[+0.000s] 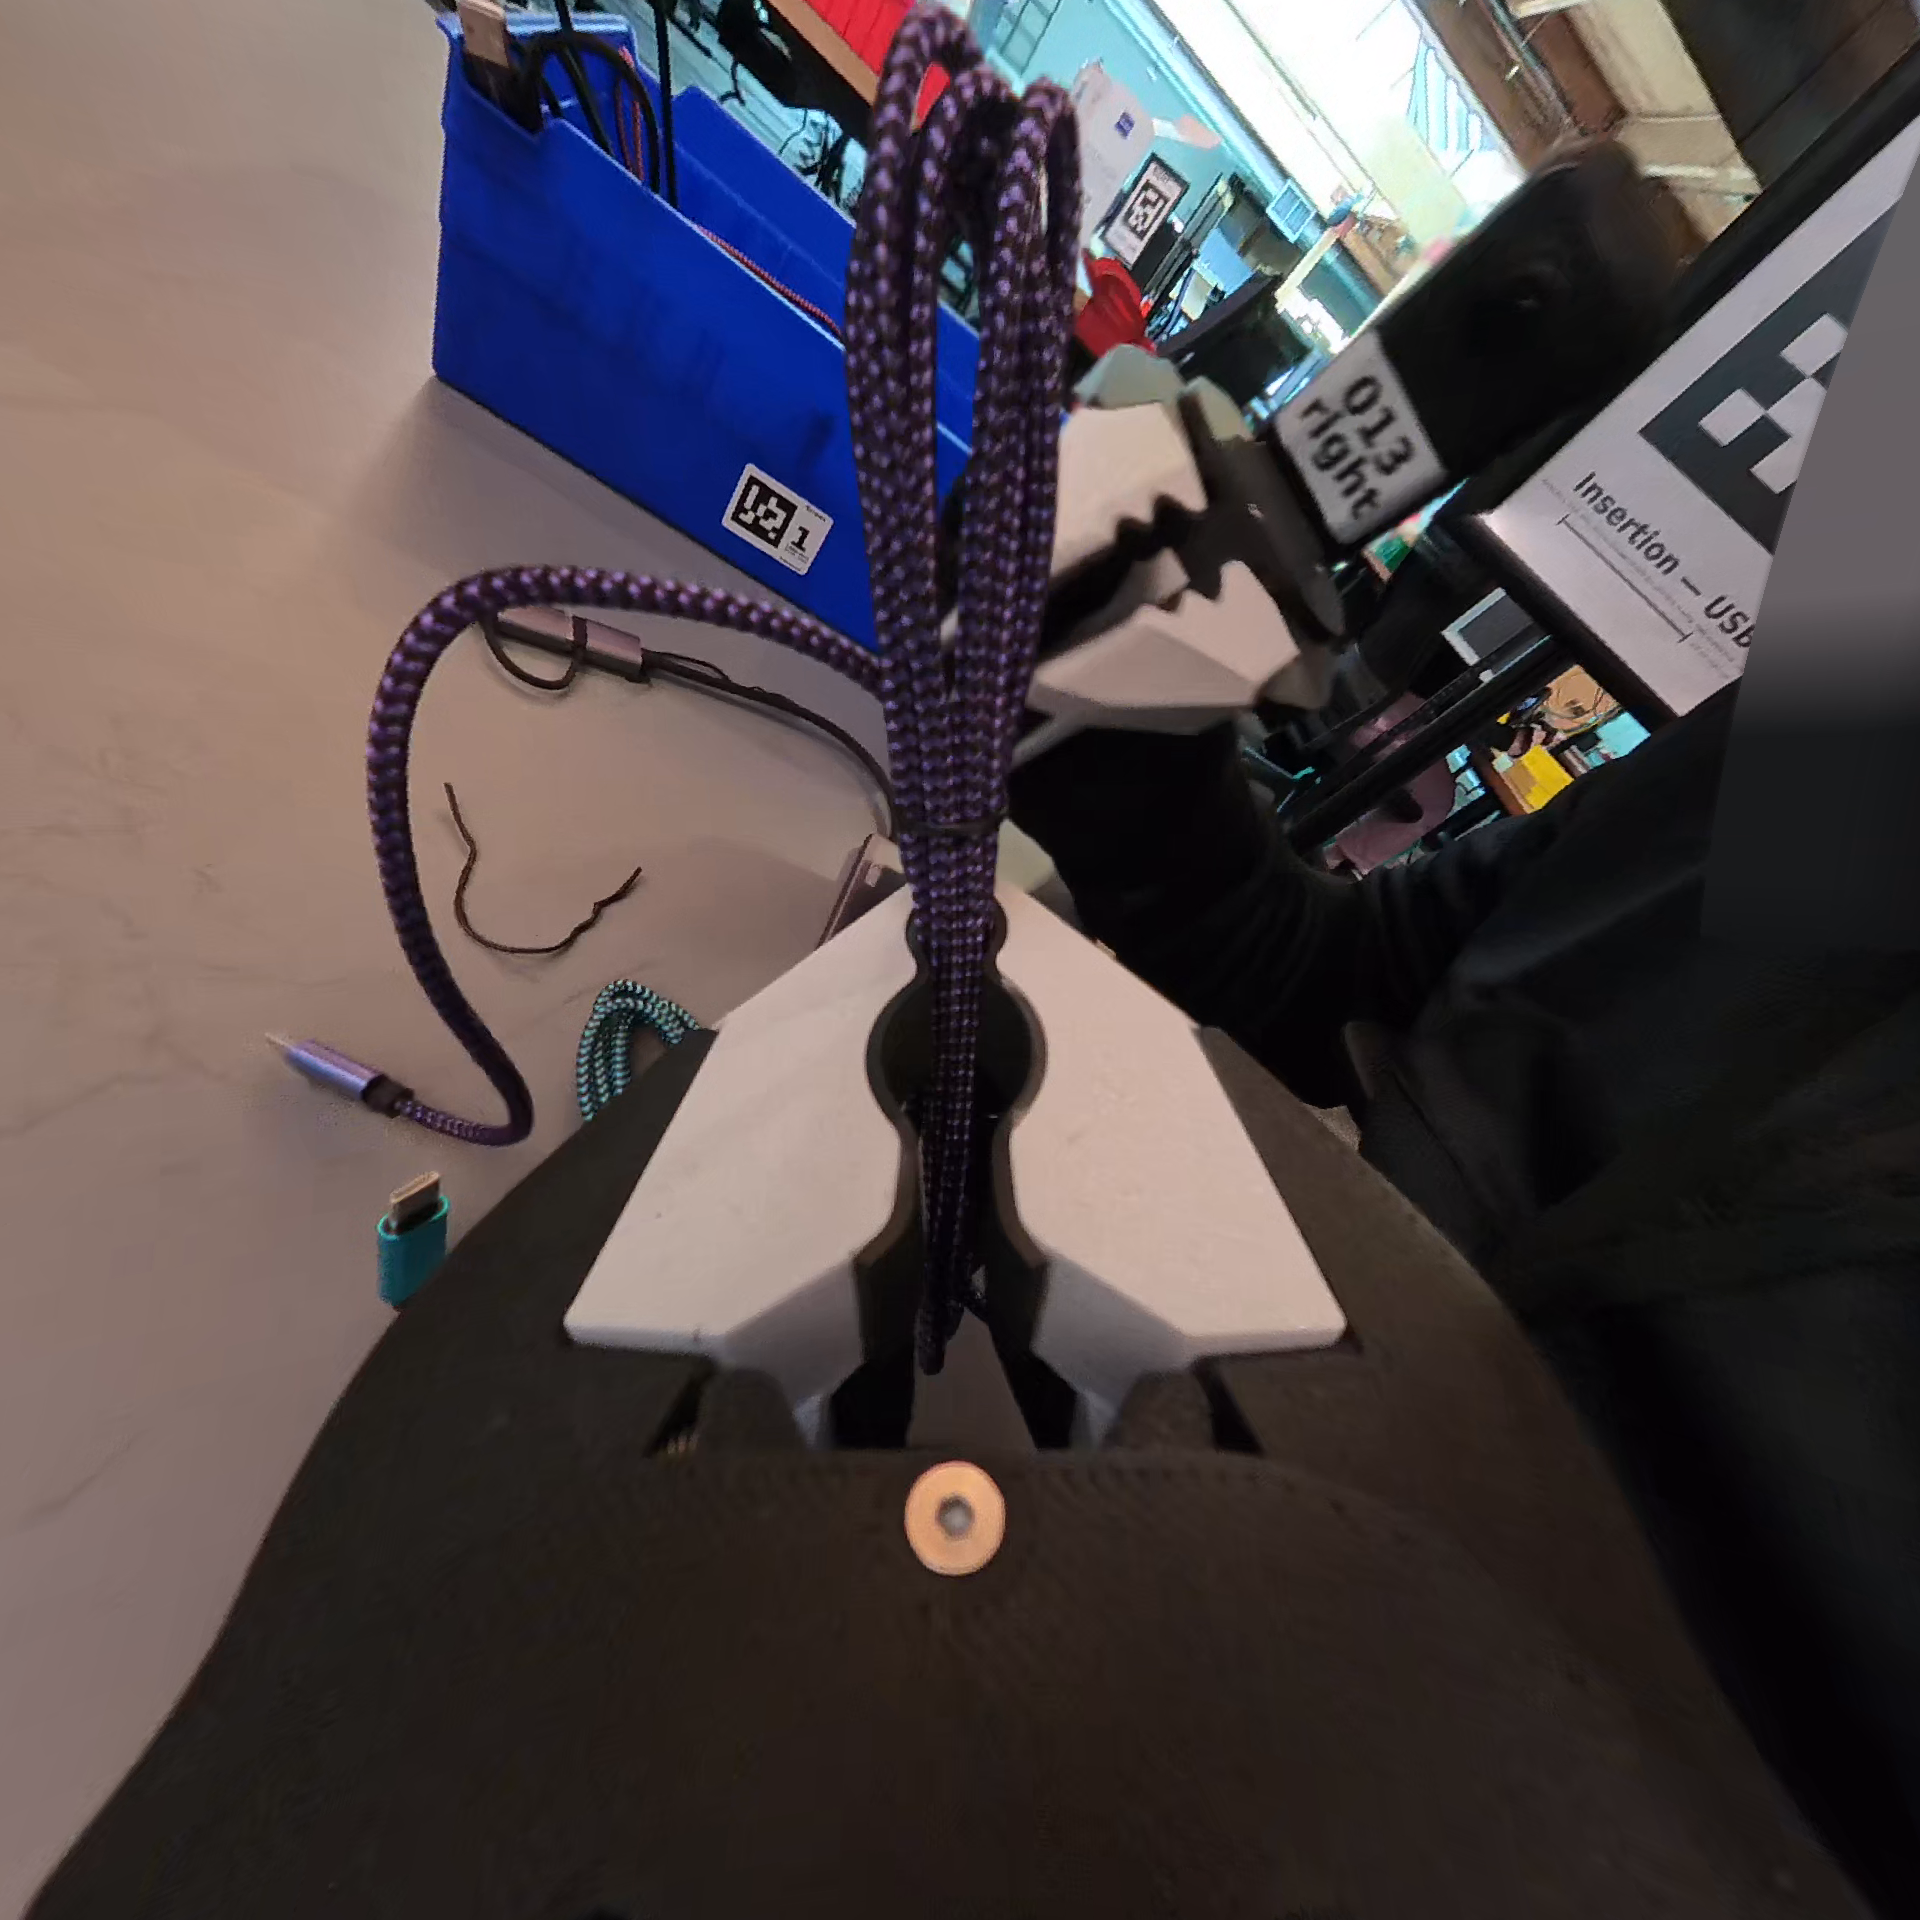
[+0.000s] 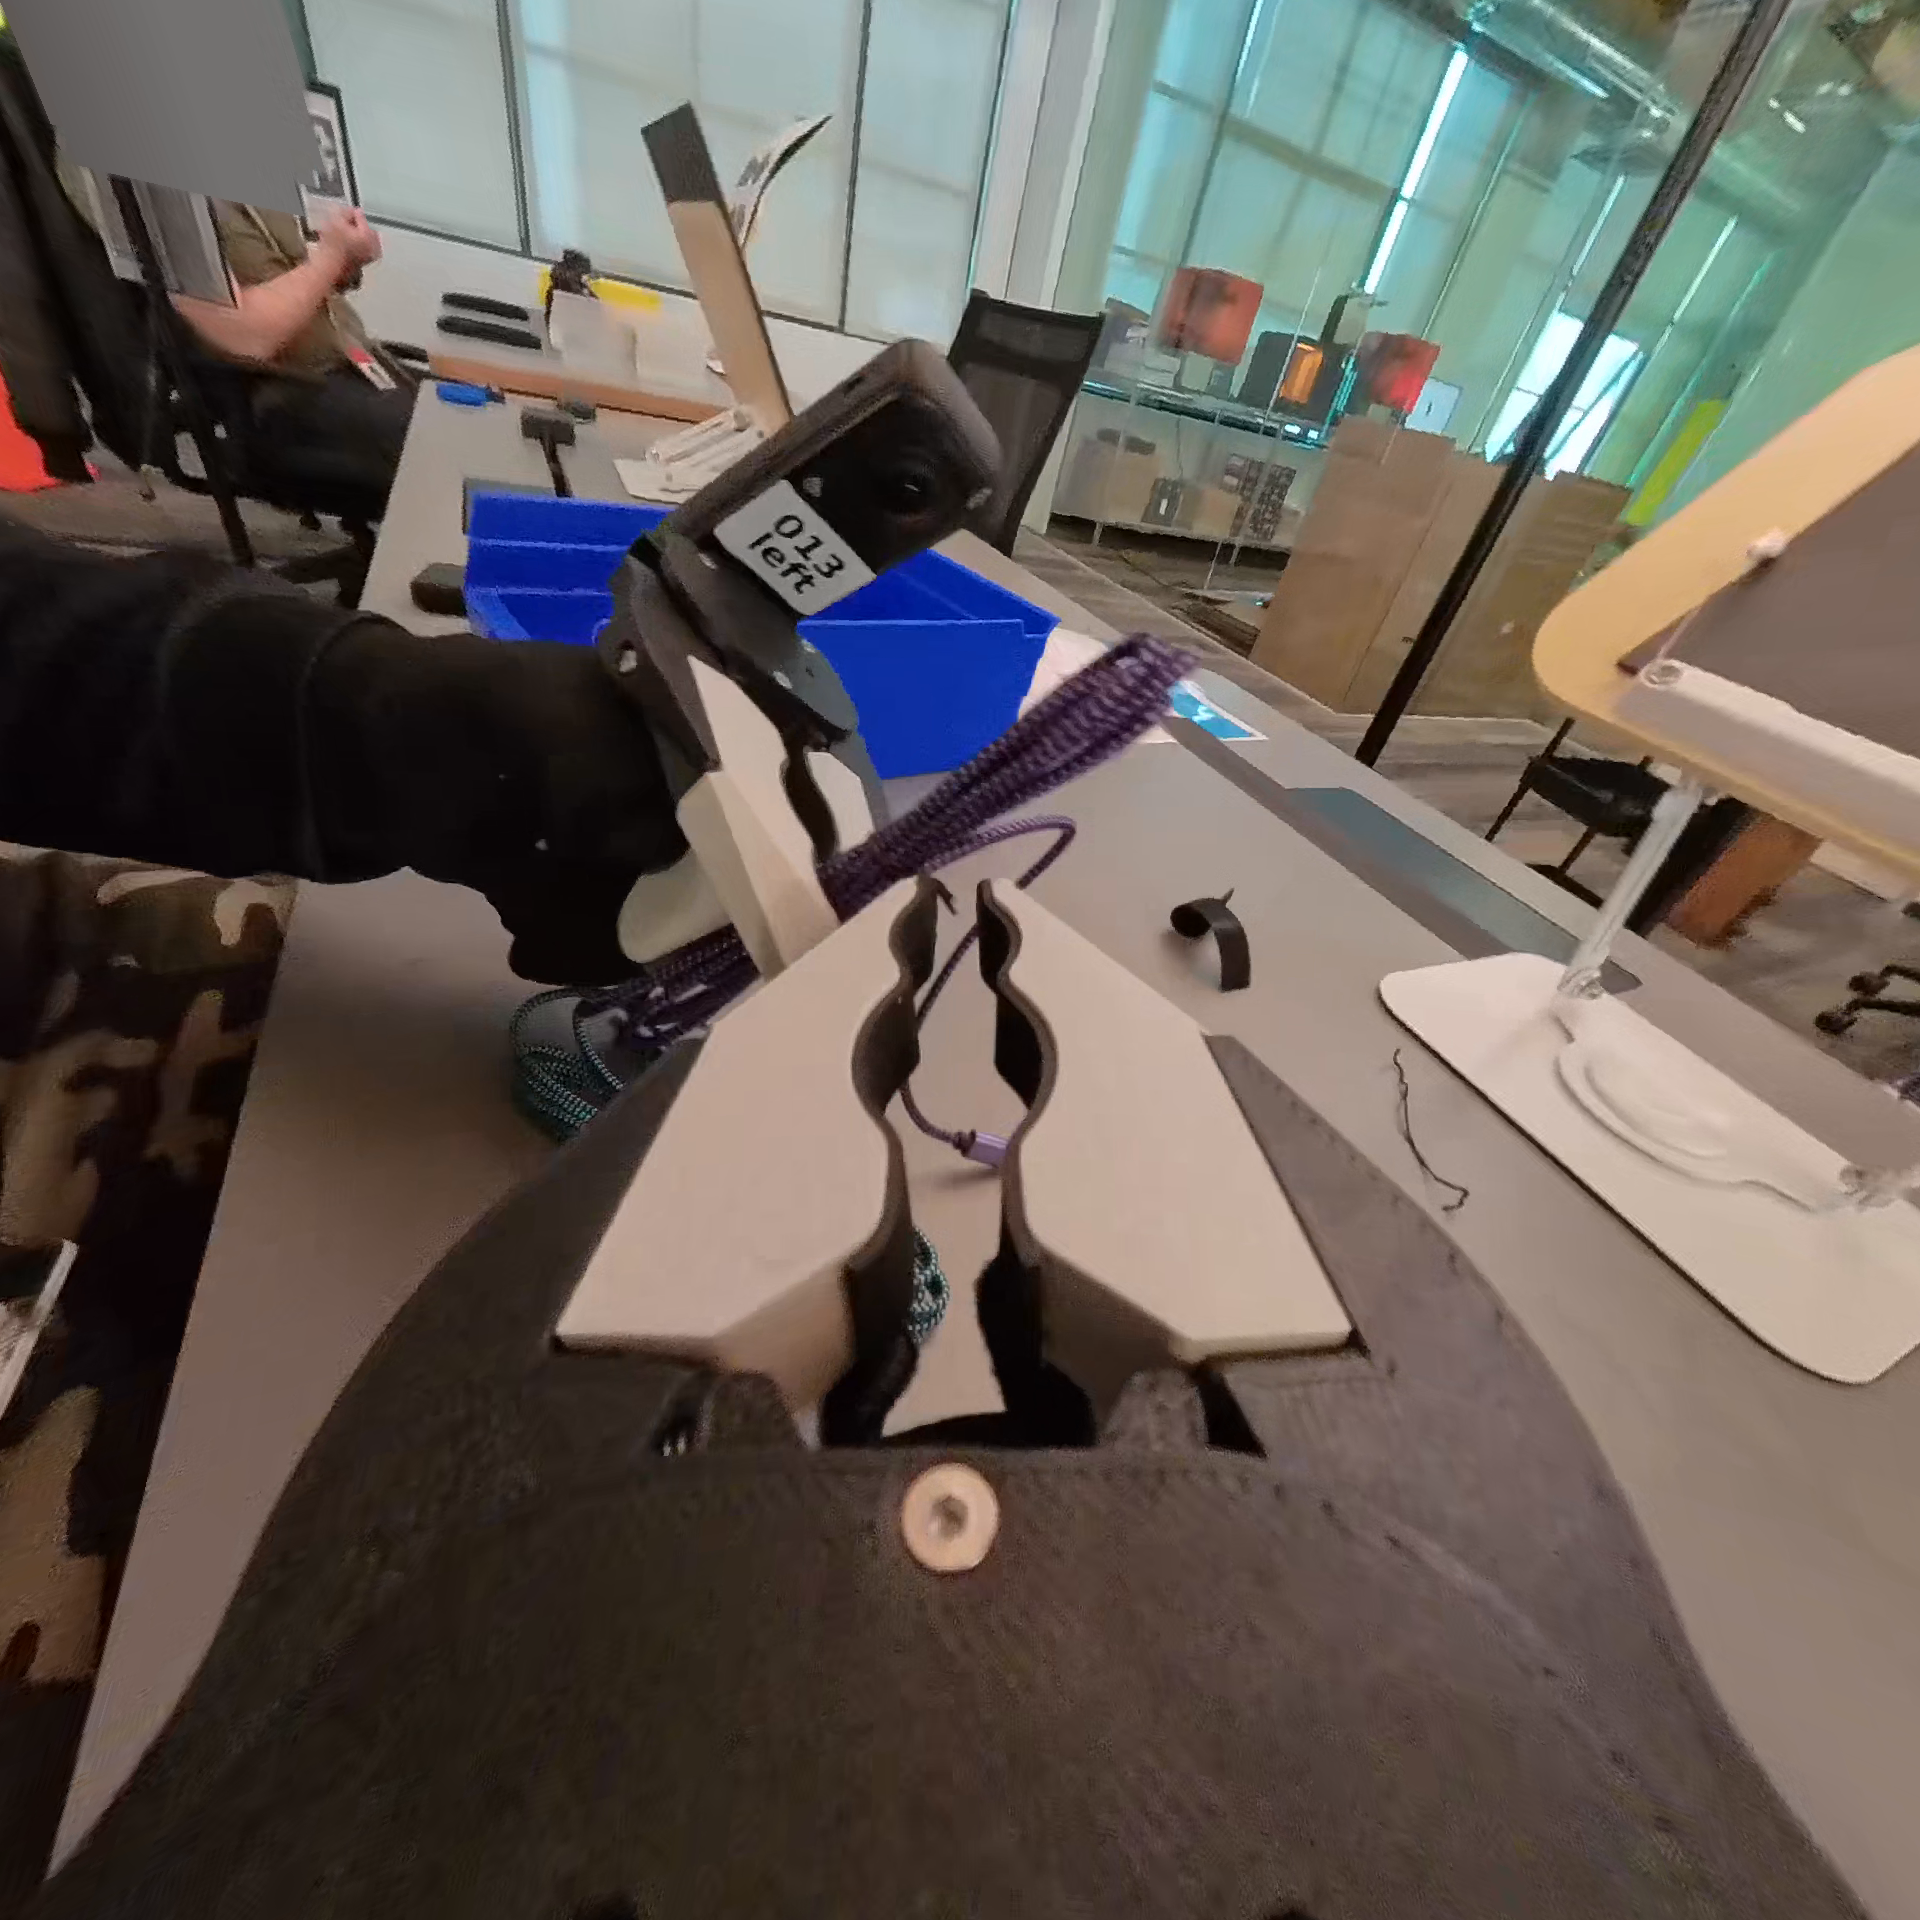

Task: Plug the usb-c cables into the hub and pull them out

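One purple cable bundle (image 1: 951,665) between jaws

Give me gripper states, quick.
Left gripper: closed on the bundled purple cable.
Right gripper: slightly open, holding nothing.

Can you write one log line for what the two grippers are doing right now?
left gripper: shut on purple cable bundle, lifted | right gripper: open, empty, beside it | teal cable: on table
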`<action>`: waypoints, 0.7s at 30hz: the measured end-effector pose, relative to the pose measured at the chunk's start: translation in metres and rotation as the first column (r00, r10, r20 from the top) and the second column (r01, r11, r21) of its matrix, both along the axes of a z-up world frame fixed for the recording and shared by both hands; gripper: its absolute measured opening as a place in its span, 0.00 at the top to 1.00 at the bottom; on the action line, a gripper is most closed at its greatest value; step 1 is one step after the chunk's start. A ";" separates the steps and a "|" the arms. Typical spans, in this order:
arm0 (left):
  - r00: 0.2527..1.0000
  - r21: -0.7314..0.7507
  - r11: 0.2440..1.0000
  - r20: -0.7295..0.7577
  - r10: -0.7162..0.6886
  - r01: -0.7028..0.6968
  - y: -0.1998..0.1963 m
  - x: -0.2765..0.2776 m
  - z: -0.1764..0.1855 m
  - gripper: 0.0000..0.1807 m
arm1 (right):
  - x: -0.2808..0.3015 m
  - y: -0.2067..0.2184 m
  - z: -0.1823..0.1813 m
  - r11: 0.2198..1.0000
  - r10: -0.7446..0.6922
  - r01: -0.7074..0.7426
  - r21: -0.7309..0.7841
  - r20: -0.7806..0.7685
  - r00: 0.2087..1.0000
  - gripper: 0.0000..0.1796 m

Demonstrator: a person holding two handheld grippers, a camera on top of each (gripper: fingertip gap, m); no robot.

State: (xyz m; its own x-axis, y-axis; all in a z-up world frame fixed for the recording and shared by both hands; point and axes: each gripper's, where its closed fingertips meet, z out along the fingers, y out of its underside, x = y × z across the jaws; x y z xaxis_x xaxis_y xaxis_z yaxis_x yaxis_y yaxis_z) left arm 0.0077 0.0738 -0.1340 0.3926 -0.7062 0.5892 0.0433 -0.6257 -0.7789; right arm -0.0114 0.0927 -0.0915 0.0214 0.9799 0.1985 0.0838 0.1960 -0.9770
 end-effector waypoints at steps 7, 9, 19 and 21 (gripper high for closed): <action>1.000 0.001 1.000 -0.005 0.001 -0.001 0.001 0.001 0.000 1.00 | -0.003 0.000 -0.004 0.999 -0.014 0.012 0.034 0.044 0.999 0.98; 1.000 0.001 1.000 -0.006 0.000 0.000 0.001 0.002 0.000 1.00 | -0.004 0.000 -0.006 0.999 -0.011 0.009 0.031 0.048 0.999 0.98; 1.000 0.000 1.000 -0.024 0.007 -0.007 0.002 0.003 -0.005 1.00 | -0.005 0.001 -0.012 0.995 -0.049 0.041 0.089 0.088 0.995 1.00; 0.999 0.003 1.000 -0.035 0.016 -0.016 0.003 0.002 -0.006 1.00 | -0.005 0.002 -0.013 0.990 -0.071 0.057 0.125 0.105 0.992 1.00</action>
State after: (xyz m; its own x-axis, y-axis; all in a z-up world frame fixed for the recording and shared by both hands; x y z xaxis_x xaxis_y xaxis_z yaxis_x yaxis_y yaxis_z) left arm 0.0102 0.0767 -0.1400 0.4242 -0.7016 0.5725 0.0257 -0.6226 -0.7821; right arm -0.0168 0.0943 -0.1045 0.0549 0.9455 0.3208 0.2051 0.3038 -0.9304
